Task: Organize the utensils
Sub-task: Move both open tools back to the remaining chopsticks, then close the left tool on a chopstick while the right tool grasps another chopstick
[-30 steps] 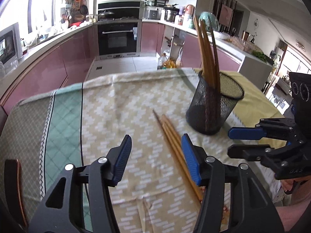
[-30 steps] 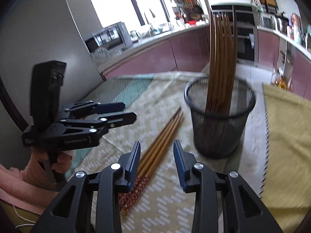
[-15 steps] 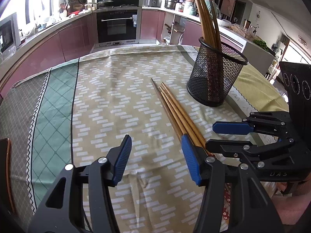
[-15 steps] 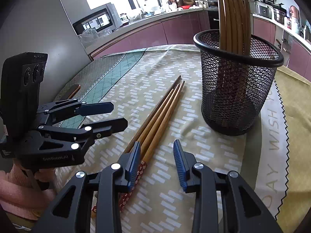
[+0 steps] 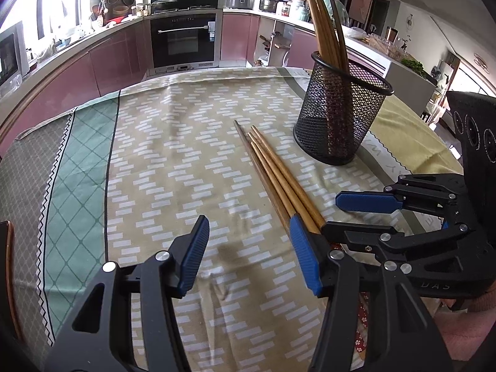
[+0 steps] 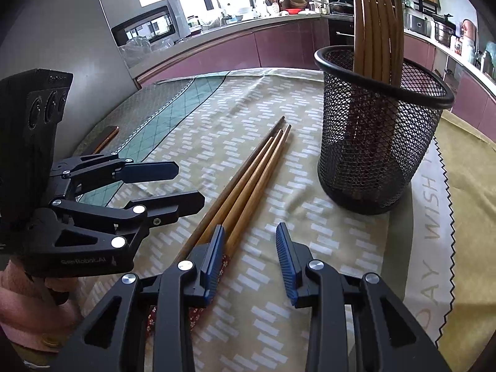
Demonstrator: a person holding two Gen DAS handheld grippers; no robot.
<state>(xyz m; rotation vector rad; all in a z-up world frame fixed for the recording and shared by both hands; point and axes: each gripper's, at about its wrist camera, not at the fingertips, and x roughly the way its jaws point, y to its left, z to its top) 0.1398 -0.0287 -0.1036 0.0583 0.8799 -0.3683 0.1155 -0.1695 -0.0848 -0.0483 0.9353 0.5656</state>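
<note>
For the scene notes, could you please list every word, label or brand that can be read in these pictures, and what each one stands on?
"DAY WISH": printed along the tablecloth border, right wrist view; cut off at both ends.
"GenRobot.AI", faint: on the left gripper body.
"DAS": on the right gripper body, left wrist view.
Embossed logo on the left gripper's camera block: too blurred to read.
Oven stickers: too small.

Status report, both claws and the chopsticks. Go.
Left claw open, empty. Right claw open, empty. Loose chopsticks flat on tablecloth, beside mesh holder. Nothing blocking.
</note>
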